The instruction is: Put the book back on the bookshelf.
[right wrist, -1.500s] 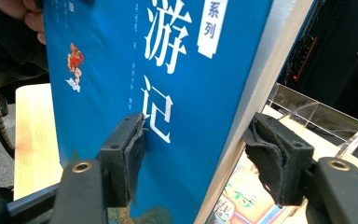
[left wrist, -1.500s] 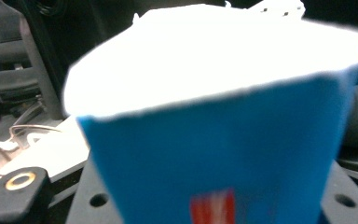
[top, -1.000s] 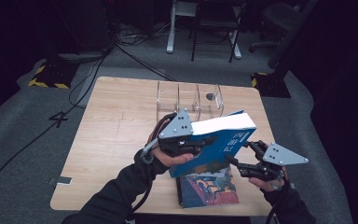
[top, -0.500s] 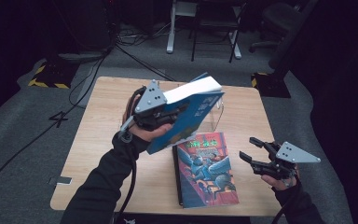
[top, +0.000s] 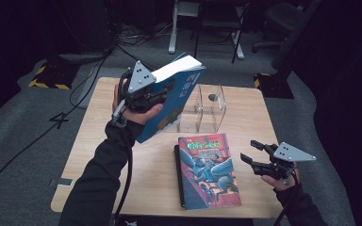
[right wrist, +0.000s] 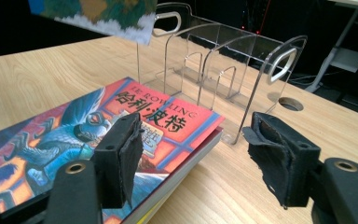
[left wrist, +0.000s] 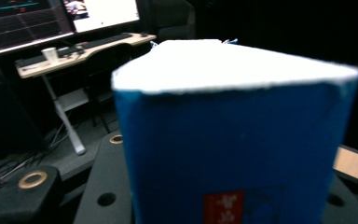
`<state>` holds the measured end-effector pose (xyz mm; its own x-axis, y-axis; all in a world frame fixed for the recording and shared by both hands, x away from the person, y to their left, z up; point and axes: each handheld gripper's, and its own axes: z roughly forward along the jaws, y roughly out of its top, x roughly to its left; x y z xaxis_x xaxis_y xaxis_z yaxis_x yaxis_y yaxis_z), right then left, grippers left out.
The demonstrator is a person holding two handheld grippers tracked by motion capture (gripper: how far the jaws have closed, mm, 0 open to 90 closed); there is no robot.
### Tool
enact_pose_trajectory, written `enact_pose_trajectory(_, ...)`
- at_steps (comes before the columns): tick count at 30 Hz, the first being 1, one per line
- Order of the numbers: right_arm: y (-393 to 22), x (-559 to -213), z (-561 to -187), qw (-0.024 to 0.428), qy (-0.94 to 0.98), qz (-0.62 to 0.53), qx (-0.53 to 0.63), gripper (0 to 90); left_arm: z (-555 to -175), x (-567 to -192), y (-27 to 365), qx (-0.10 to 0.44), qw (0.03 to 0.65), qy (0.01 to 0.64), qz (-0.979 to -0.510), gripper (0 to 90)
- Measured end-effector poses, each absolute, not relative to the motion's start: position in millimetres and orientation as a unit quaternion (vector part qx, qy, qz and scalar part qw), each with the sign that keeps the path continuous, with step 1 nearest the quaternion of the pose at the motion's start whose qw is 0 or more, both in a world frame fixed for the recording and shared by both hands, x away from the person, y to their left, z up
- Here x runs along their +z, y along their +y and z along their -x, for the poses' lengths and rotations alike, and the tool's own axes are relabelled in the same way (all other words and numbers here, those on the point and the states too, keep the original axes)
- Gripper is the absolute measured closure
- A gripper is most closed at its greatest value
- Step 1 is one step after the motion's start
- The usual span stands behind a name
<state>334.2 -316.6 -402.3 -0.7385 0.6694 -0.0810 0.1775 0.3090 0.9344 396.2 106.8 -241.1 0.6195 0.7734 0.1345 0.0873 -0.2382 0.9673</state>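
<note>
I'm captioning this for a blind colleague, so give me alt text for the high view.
The left gripper holds a thick blue book tilted above a wooden table. A second book lies flat before a clear acrylic rack, with the right gripper open beside it.

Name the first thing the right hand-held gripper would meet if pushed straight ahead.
Probably the clear acrylic book rack; the right hand-held gripper stands open, its left jaw over the flat book's corner. Depth is uncertain.

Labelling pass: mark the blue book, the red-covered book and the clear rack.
blue book (top: 169, 101), high view, on its front cover, held in the left gripper.
red-covered book (top: 209, 170), high view, on the middle of its cover.
clear rack (right wrist: 223, 60), right gripper view, on an upright divider.
</note>
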Motion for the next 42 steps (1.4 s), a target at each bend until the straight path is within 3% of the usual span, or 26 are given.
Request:
enact_pose_trajectory(12,-308,-414,-337,0.22,0.79,-0.267,0.506,35.4,-429,-239,93,0.338,0.507,0.347,-0.713,60.3)
enact_pose_trajectory(22,-302,-420,-336,0.208,0.8,-0.261,0.499,35.8,-465,-259,71,0.353,0.486,0.409,-0.687,60.1)
enact_pose_trajectory(42,-295,-424,-336,0.198,0.805,-0.25,0.501,36.0,-511,-310,48,0.385,0.472,0.456,-0.649,60.2)
